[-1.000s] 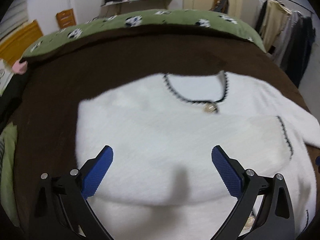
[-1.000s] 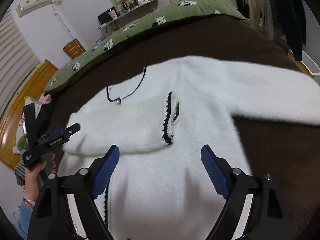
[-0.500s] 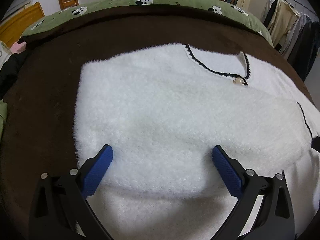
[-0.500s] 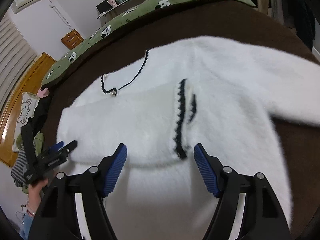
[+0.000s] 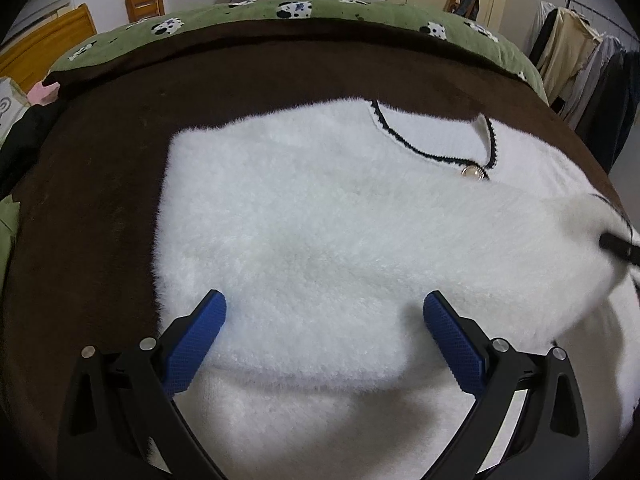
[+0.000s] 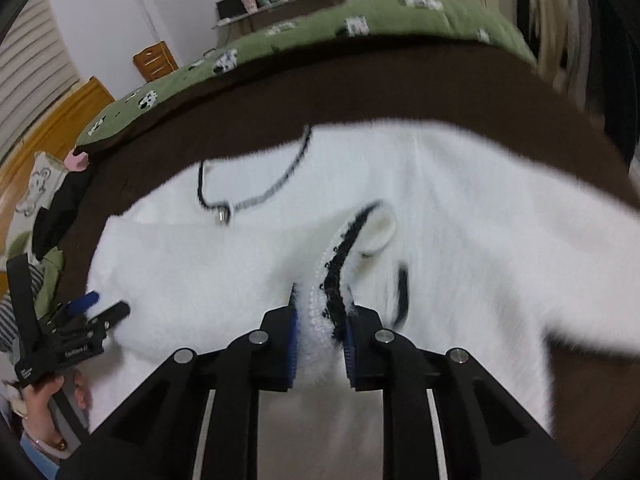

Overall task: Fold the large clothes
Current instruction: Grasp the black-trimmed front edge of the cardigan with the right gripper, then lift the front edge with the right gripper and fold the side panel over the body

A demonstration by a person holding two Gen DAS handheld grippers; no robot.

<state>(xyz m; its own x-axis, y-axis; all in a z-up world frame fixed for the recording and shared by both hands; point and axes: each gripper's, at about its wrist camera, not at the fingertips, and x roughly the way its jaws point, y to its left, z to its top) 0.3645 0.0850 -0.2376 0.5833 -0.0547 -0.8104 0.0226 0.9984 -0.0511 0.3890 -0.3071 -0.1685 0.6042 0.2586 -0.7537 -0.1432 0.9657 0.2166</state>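
Right wrist | right tool [image 6: 320, 344] closing, pinching sweater [image 6: 200, 272] cuff (black-trimmed) | left tool [image 5: 324, 332] apart above sweater

Small white lettering on the black body of the left gripper [image 6: 86, 308], seen in the right wrist view — too blurred to read. A white bag [image 6: 38, 188] at the left edge carries a line-drawn cartoon figure, no words legible. Left wrist view — no readable text.
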